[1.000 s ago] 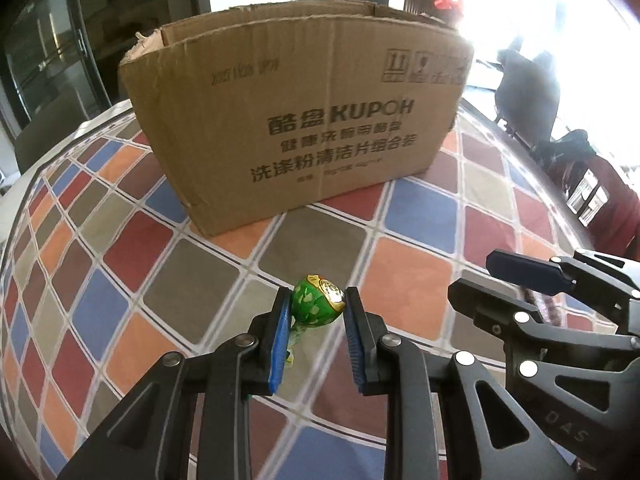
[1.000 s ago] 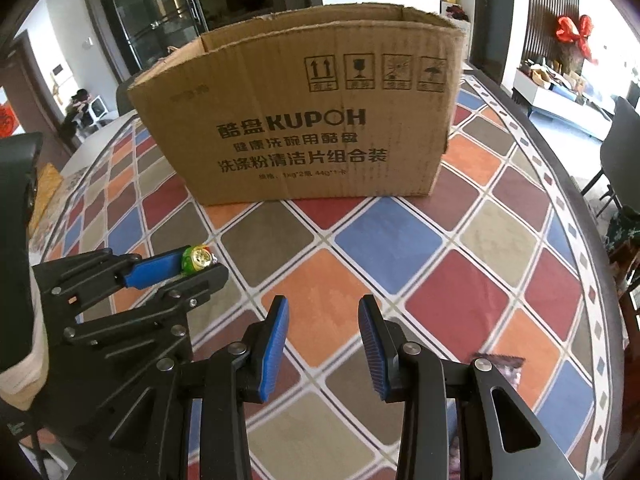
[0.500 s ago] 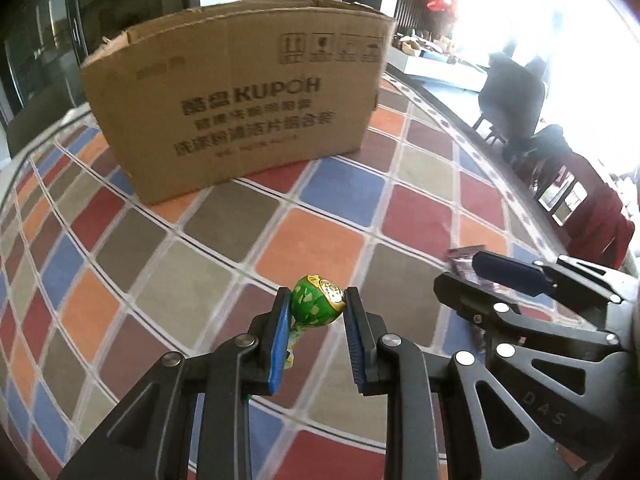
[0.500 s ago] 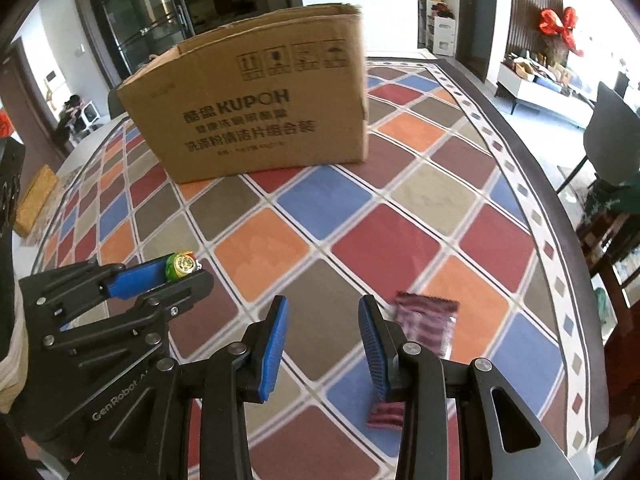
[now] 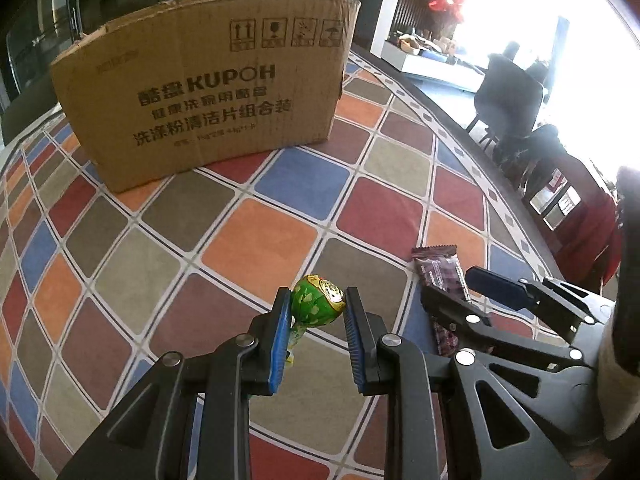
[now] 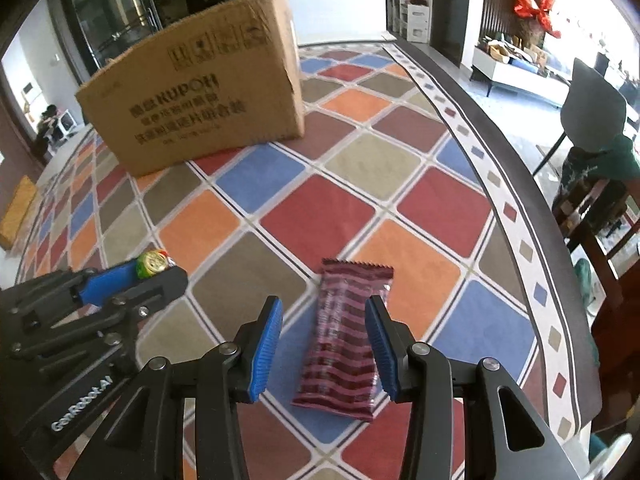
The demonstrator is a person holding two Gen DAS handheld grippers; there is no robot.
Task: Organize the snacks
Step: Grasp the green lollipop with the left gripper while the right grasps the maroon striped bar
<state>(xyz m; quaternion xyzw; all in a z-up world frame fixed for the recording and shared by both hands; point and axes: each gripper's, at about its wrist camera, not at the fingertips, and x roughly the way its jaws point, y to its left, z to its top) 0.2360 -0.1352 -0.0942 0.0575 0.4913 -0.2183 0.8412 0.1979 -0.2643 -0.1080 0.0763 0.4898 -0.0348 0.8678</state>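
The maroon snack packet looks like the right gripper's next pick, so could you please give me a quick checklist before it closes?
1. Maroon snack packet lies flat on the tablecloth, unobstructed: ok.
2. Packet sits between the right gripper fingers: ok, off-centre toward the right finger.
3. Right gripper opening, wide enough to straddle the packet: ok.
4. Left gripper shut on the green lollipop: ok.
5. Grippers apart from each other: ok.
6. Room inside the cardboard box: cannot tell.

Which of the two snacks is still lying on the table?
The dark red striped snack bar lies flat on the tablecloth, unheld, between the opening right gripper. The green lollipop is held by the left gripper.
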